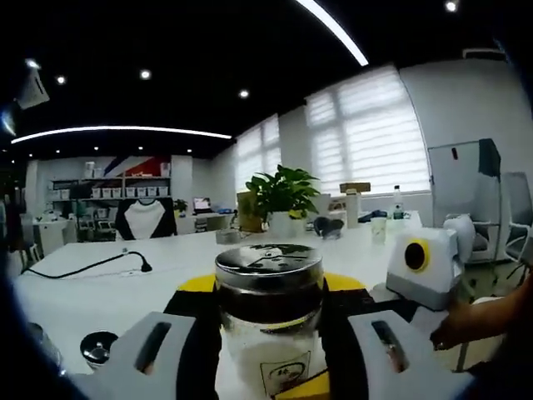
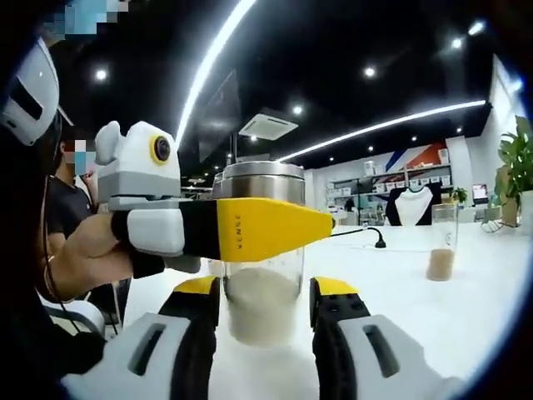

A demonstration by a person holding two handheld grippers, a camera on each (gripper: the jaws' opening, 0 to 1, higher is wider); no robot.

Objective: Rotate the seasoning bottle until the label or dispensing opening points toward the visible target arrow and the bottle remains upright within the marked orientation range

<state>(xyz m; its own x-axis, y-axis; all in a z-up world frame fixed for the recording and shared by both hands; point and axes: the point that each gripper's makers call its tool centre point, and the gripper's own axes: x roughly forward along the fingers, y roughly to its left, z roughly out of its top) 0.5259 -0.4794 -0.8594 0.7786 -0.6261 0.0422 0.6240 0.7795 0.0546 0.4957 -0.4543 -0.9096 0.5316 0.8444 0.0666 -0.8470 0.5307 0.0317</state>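
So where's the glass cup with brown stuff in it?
In the right gripper view, the glass cup stands on the white table, off to the right of the seasoning bottle, in front of the green plant.

The left gripper (image 1: pixel 271 346), white with black and yellow jaws, has one jaw on each side of the glass seasoning bottle with the steel lid (image 1: pixel 269 312). The right gripper (image 2: pixel 262 321) likewise flanks the bottle's lower body, jaws close against the glass. A bare hand (image 2: pixel 87 254) grips the left gripper's handle.
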